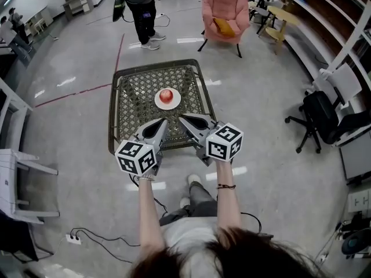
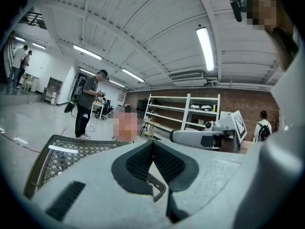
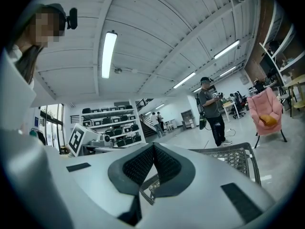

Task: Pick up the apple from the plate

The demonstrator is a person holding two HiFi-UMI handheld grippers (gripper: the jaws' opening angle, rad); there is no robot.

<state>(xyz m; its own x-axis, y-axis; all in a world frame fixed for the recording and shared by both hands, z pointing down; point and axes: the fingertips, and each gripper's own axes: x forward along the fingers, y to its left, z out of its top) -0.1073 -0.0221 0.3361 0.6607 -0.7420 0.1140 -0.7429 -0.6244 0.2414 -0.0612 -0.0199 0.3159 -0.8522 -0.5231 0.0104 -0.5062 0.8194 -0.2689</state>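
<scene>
A red apple (image 1: 167, 95) sits on a small white plate (image 1: 156, 102) in the middle of a dark metal lattice table (image 1: 130, 106). Both grippers hover over the table's near edge, pointing toward the plate and short of it. My left gripper (image 1: 163, 122) is shut with nothing in it; in its own view the pads meet at the tip (image 2: 153, 142). My right gripper (image 1: 182, 119) is also shut and empty, pads together (image 3: 153, 146). Neither gripper view shows the apple; each shows only part of the table's rim (image 2: 45, 149) (image 3: 245, 149).
A person (image 1: 142, 7) stands beyond the table, with a pink armchair (image 1: 225, 10) to the right. A black office chair (image 1: 316, 117) stands at right beside shelving. A white chair (image 1: 14, 167) is at left. A power strip and cable (image 1: 75, 236) lie on the floor.
</scene>
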